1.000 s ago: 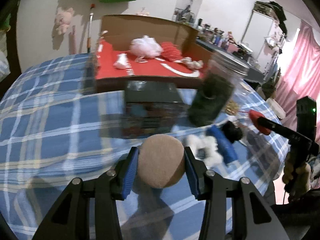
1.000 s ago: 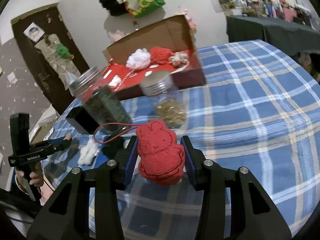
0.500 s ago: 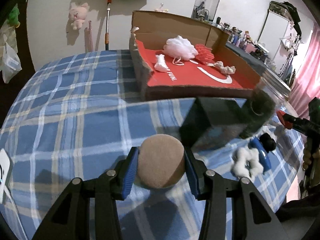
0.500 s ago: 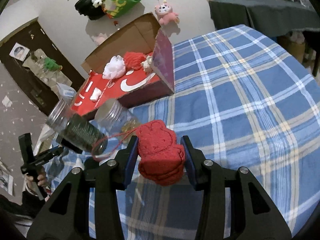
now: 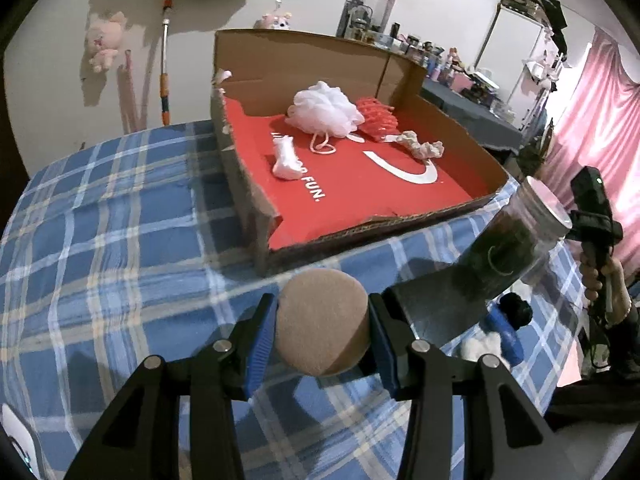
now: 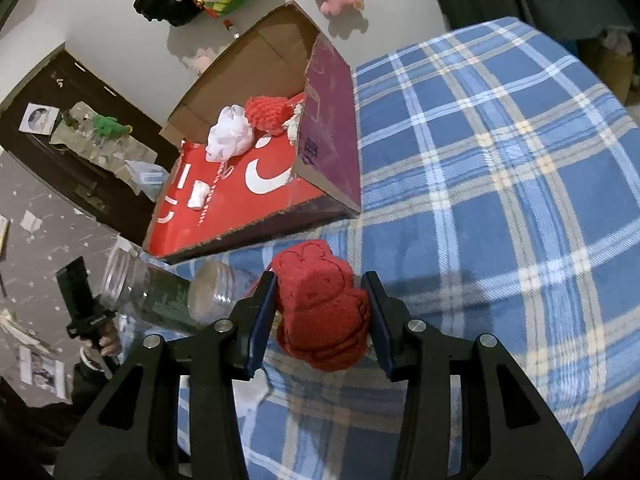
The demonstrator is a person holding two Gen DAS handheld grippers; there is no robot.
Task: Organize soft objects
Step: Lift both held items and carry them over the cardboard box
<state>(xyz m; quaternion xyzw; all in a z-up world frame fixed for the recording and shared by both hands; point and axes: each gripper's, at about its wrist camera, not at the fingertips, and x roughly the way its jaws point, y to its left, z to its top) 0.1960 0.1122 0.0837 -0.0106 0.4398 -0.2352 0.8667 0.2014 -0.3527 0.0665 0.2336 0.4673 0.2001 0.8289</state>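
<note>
My left gripper [image 5: 322,330] is shut on a round tan sponge [image 5: 322,322], held above the blue plaid cloth just in front of the open cardboard box [image 5: 256,208]. My right gripper [image 6: 320,312] is shut on a red bunny-shaped soft toy [image 6: 320,312], which hangs near the box [image 6: 332,144] corner. Inside the red-lined box lie a white mesh pouf [image 5: 324,110], a red knitted piece [image 5: 378,120], a small white wad [image 5: 286,160] and a beige crumpled scrap [image 5: 422,146].
A glass jar with dark contents [image 5: 508,252] and a black box [image 5: 432,308] stand right of the left gripper. A blue item [image 5: 504,334] and white fluff [image 5: 478,346] lie by them. A second jar [image 6: 212,292] lies left of the right gripper. Plaid table [image 6: 500,160] spreads rightward.
Both grippers have travelled across the table toward the box with their loads. The box now looms larger in both views. The right wrist has rolled, tilting its view.
</note>
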